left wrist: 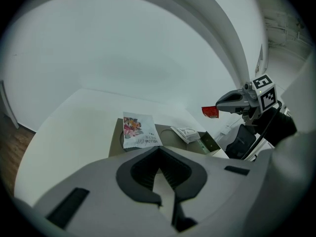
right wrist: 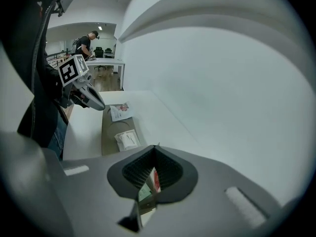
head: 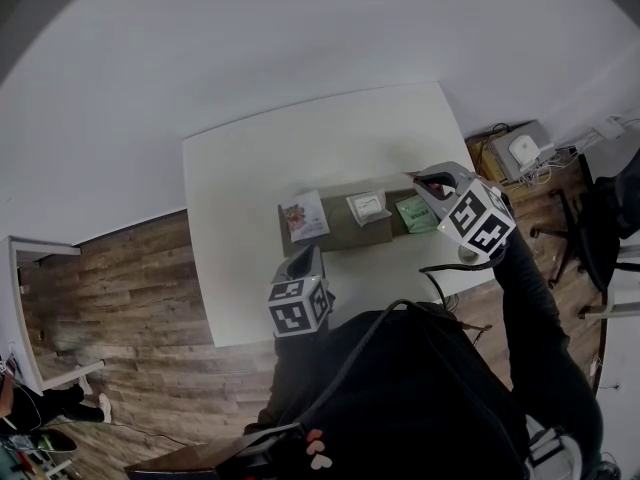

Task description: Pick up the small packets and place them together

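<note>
Hovering with fingers together and empty, the left gripper (head: 306, 256) idles by the brown mat (head: 345, 236), where a colourful packet (head: 304, 215), a white packet (head: 368, 206) and a green packet (head: 414, 213) lie. The right gripper (head: 426, 180), clamped on a red packet (left wrist: 210, 112) above them, should lower it flat alongside.

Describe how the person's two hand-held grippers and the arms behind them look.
Both the left gripper and the right gripper have smooth grey plastic bodies tapering to a beak, with dark ribbed pads inside. Each carries a white cube printed with black square markers. A thin black cable trails below the right one. The sleeve is dark.
</note>
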